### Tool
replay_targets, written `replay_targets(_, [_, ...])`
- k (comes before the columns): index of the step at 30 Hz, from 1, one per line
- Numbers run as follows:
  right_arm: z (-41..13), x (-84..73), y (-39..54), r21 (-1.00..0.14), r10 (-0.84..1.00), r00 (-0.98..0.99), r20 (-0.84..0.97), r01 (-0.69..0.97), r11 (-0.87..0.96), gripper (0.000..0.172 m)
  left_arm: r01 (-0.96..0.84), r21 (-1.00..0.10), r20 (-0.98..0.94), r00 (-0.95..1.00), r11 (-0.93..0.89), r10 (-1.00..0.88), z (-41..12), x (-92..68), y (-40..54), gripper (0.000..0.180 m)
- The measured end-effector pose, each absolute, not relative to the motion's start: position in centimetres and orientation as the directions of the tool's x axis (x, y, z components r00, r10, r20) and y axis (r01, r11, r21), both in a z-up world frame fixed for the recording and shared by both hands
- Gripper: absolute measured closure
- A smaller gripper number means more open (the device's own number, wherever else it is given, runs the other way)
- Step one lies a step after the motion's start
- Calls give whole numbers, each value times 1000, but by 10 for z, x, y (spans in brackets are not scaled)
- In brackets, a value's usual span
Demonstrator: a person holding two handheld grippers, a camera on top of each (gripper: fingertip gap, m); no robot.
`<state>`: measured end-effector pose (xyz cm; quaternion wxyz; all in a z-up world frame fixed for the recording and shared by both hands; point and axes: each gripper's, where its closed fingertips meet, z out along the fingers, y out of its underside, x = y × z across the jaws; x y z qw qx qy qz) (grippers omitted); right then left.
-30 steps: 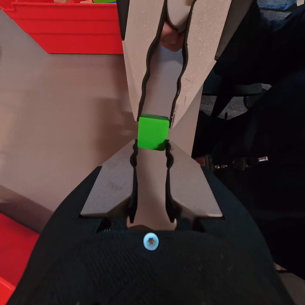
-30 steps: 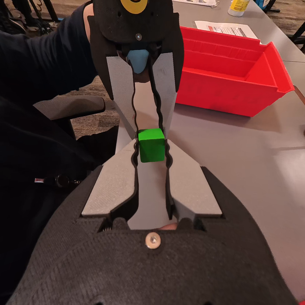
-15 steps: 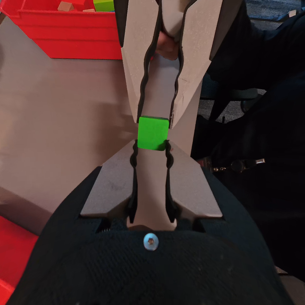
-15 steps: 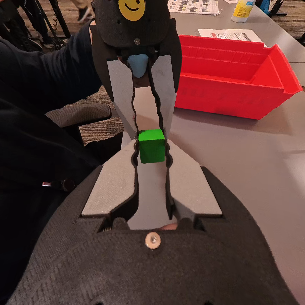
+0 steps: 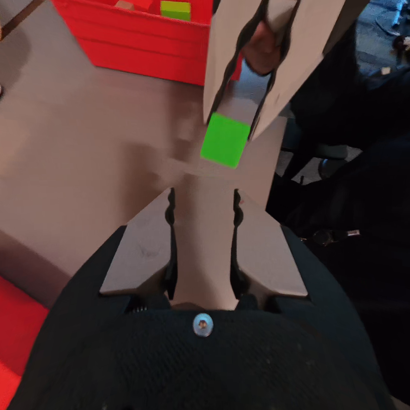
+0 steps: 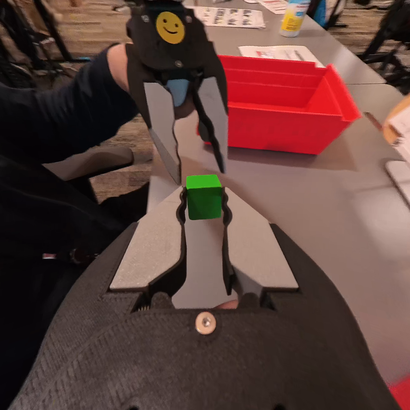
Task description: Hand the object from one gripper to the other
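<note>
Between the right gripper [image 6: 204, 200] pads, green cube [image 6: 203, 197] sits squarely upright.

Even indoor light, motion blur throughout (left view worst), wide-angle edge distortion.

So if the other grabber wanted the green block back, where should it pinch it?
Probably on the half of the green block that sticks out past the right gripper, whose pads already press its left and right faces. The open left gripper could come straight in from the front and pinch those same two flat sides, or turn and take top and bottom.
</note>
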<state>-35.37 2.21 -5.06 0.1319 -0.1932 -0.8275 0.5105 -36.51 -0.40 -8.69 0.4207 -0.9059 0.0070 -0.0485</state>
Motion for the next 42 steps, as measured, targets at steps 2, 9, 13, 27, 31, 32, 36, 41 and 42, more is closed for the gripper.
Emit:
replay_targets(2, [-42, -364, 57, -889, 559, -824, 90, 186, 418, 143, 58, -780, 84, 996, -623, -13, -85, -375, -11, 131])
replay_targets(9, [-51, -374, 299, -846, 967, -218, 130, 484, 223, 144, 125, -927, 110, 992, -353, 62, -41, -393, -23, 137])
replay_targets(13, [-102, -373, 354, -774, 994, -98, -41, 632, 30, 143, 166, -938, 153, 986, -303, 67, -31, -397, -25, 140])
replay_targets(27, [-186, -383, 321, -513, 966, -255, -50, 836, 194, 143, 166, -929, 132, 984, -330, 121, -43, -408, -31, 139])
replay_targets(31, [-190, -394, 318, -517, 967, -252, -21, 831, 206, 143, 161, -935, 116, 980, -316, 159, -38, -414, -36, 139])
replay_targets(32, [-190, -394, 317, -511, 968, -252, -13, 833, 211, 143, 161, -936, 110, 979, -314, 173, -37, -416, -39, 138])
replay_targets(36, [-186, -387, 317, -505, 964, -267, 2, 831, 232, 140, 168, -931, 103, 973, -325, 208, -34, -422, -61, 136])
replay_targets(41, [-147, -380, 322, -590, 977, -212, 37, 784, 192, 139, 217, -936, 75, 892, -277, 445, -28, -466, -119, 136])
replay_targets(42, [-135, -380, 320, -621, 977, -205, 53, 760, 193, 140, 237, -930, 66, 859, -281, 507, -32, -478, -135, 135])
